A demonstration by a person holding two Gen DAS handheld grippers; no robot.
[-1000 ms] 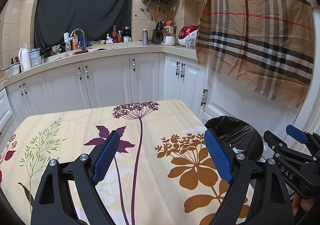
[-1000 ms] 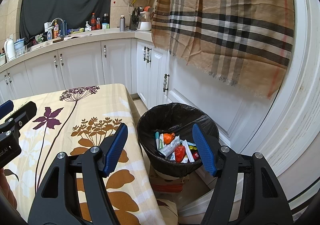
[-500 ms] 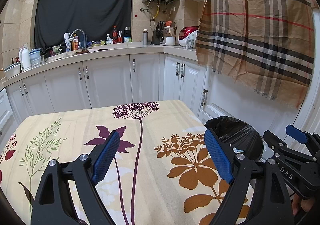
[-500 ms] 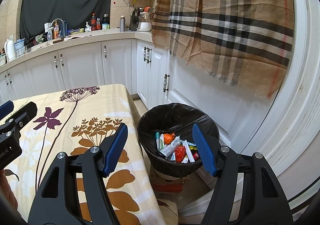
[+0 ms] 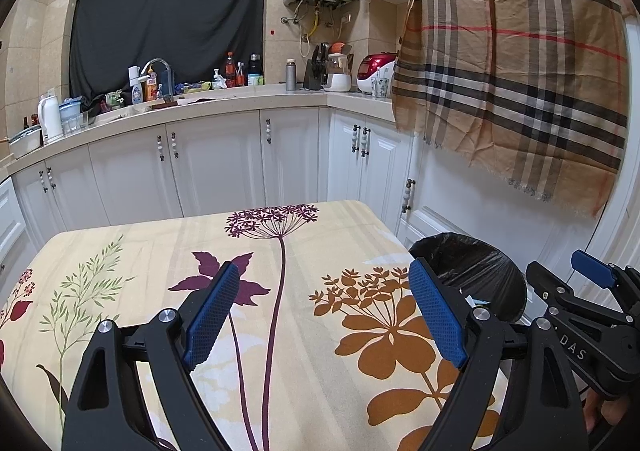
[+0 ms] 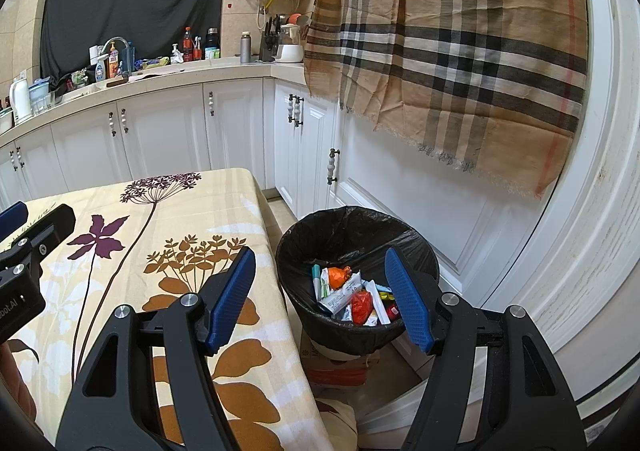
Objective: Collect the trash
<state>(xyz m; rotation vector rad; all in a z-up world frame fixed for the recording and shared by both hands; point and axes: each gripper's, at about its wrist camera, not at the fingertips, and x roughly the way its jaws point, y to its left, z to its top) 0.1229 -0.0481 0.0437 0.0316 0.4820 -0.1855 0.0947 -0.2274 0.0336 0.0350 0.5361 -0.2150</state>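
Note:
A black-lined trash bin [image 6: 416, 247] stands on the floor beside the table's right edge and holds several wrappers [image 6: 352, 297]. It also shows in the left wrist view [image 5: 472, 267]. My right gripper [image 6: 320, 275] is open and empty, above the bin's near rim. My left gripper [image 5: 324, 291] is open and empty, low over the floral tablecloth [image 5: 280, 251]. The right gripper's body [image 5: 580, 315] shows at the right of the left wrist view. No trash shows on the table.
White kitchen cabinets [image 5: 216, 167] and a cluttered counter [image 5: 192, 91] run behind the table. A plaid cloth [image 6: 460, 51] hangs over a white door on the right. A cardboard box [image 6: 340, 363] sits under the bin.

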